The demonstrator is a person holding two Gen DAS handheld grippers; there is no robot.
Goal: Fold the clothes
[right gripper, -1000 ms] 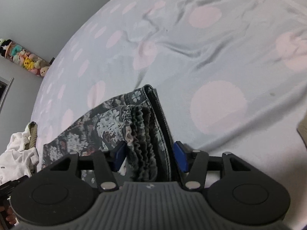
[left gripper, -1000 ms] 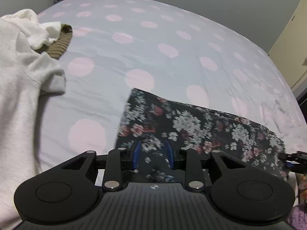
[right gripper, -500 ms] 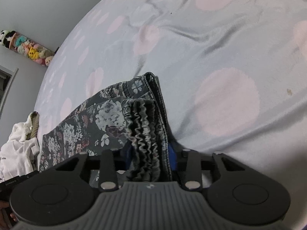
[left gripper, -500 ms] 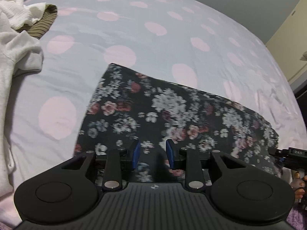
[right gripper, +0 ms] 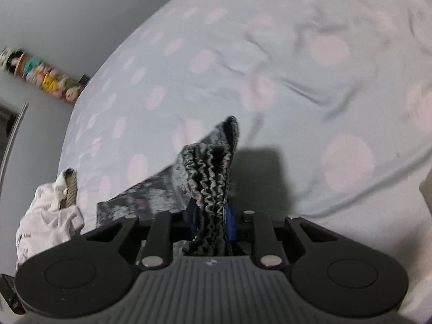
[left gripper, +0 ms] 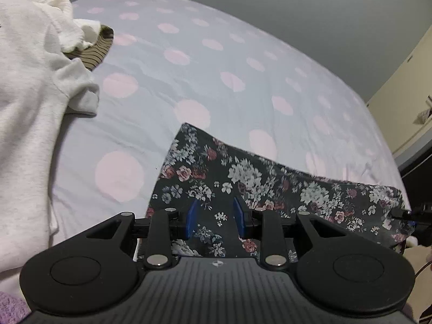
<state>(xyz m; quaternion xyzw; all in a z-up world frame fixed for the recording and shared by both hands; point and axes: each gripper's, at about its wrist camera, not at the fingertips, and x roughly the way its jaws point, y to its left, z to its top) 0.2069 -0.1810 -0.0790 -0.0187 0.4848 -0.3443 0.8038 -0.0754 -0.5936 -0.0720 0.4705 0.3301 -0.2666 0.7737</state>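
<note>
One dark floral garment (left gripper: 256,178) stretches over the polka-dot bed (left gripper: 216,62) between two tools. The left hand-held gripper (left gripper: 216,216) grasps its hem; the right hand-held gripper (right gripper: 210,216), jaws closing, clenches its gathered waistband. At ten o'clock, one heap of pale clothes (left gripper: 35,86) covers a striped piece (left gripper: 94,54).

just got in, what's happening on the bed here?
A person with a handheld gripper in each hand is folding a dark floral garment on a polka-dot bedsheet. The left gripper pinches one end of the fabric. The right gripper has the gathered elastic waistband between its pads, jaws closing on it, with that end raised off the sheet. A pile of white clothes sits to the side, untouched.
</note>
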